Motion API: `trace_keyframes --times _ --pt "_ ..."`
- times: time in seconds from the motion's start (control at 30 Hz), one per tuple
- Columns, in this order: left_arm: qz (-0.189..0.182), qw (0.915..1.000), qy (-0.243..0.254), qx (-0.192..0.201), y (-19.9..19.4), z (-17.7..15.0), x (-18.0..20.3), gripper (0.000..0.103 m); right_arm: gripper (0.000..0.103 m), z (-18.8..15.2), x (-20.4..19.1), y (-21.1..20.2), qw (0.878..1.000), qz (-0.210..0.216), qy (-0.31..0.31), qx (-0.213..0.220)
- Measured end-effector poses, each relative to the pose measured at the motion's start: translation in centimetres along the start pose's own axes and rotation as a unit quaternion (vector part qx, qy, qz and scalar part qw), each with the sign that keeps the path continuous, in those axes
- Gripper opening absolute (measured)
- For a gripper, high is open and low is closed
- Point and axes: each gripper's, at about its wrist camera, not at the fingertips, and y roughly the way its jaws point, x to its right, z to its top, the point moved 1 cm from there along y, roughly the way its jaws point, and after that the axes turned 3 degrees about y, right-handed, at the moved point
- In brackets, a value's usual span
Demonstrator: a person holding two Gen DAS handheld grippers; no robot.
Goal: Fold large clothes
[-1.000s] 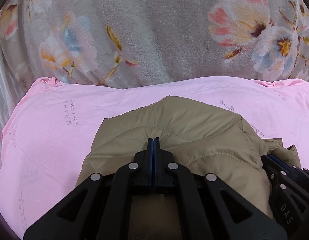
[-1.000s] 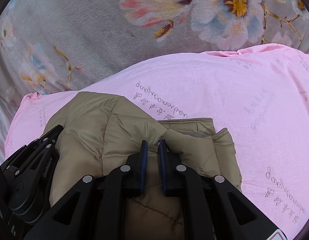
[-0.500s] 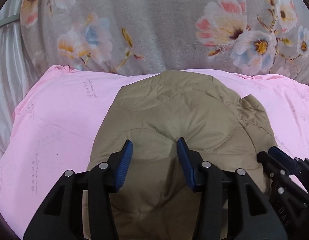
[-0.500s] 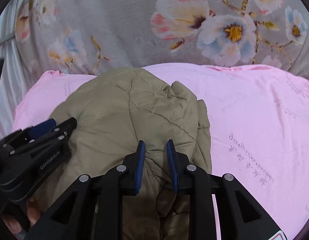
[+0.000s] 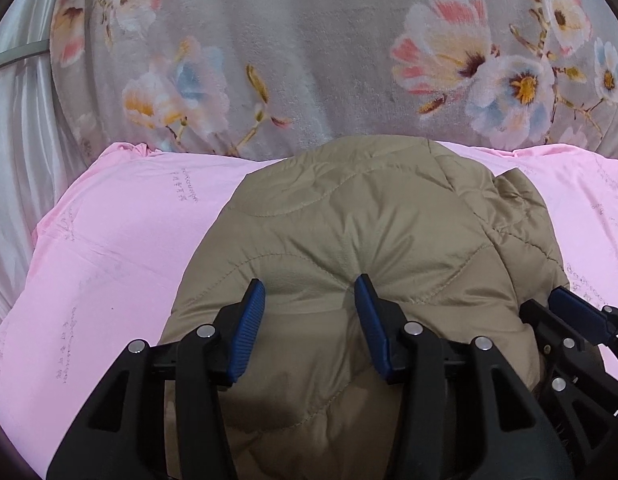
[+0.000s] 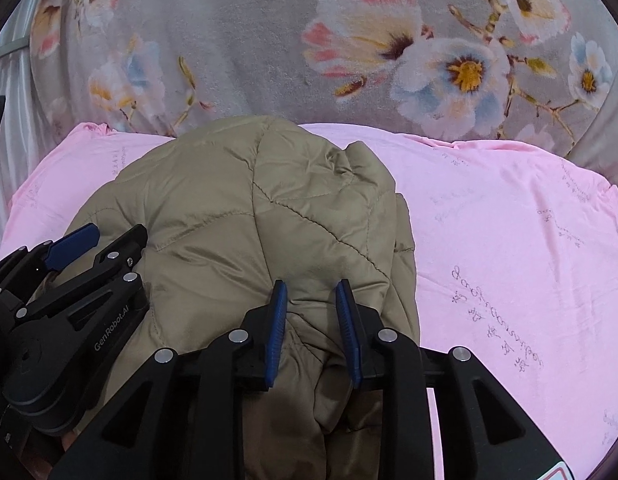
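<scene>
The khaki quilted jacket point(image 5: 361, 240) lay bundled into a compact mound on the pink sheet point(image 5: 109, 248), its far edge near the grey floral blanket point(image 5: 309, 40). It looked puffy, light and soft, with a smooth shell likely to slip, so a hold on a stitched seam or a doubled edge would probably serve best. The left gripper point(image 5: 311, 322) stood wide apart over the near fold, holding nothing. The right gripper point(image 6: 311, 330) was narrower but also parted, its 2 fingers straddling a ridge of fabric without pinching it. A pale curtain point(image 5: 13, 160) hung at the left
</scene>
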Motion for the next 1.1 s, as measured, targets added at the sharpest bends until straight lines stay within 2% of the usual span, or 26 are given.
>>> trace_keyframes --times 0.17,0.27,0.37,0.47,0.5,0.53,0.7,0.83,0.9,1.1 --pt "0.000 1.0000 0.000 0.000 0.1 0.0 0.0 0.045 0.027 0.0 0.0 0.0 1.000 0.000 0.000 0.000" --pt "-0.001 1.0000 -0.001 0.001 0.1 0.0 -0.1 0.046 0.032 0.0 0.3 0.0 1.000 -0.005 0.008 0.001" --pt "0.022 0.9997 -0.002 -0.004 -0.5 0.0 -0.4 0.059 0.044 0.0 1.0 -1.1 1.000 -0.017 0.022 0.000" --pt "0.017 0.9997 0.002 -0.019 -3.5 -0.5 -1.2 0.063 0.053 -0.3 1.9 -5.8 0.999 -0.004 0.046 0.007" --pt "0.011 0.9997 -0.002 -0.023 -5.0 -0.9 -1.6 0.069 0.064 -0.6 2.3 -7.5 0.998 -0.005 0.054 0.012" --pt "0.007 0.9996 -0.007 -0.027 -6.0 -1.2 -2.1 0.073 0.067 -1.0 2.6 -9.2 0.998 -0.002 0.062 0.013" --pt "-0.018 0.9985 -0.026 -0.046 -11.8 -3.7 -3.3 0.078 0.075 -3.5 3.2 -15.3 0.997 -0.006 0.071 0.009" --pt "-0.021 0.9985 -0.013 -0.048 -15.5 -5.7 -2.9 0.082 0.082 -6.5 3.3 -19.3 0.998 -0.021 0.063 0.010" --pt "-0.026 0.9983 -0.006 -0.052 -17.0 -6.7 -2.6 0.089 0.086 -7.9 3.2 -20.7 0.998 -0.023 0.059 0.007" --pt "-0.049 0.9967 -0.025 -0.060 -21.6 -10.0 -3.2 0.095 0.087 -11.7 2.4 -24.9 0.999 -0.027 0.046 0.008"
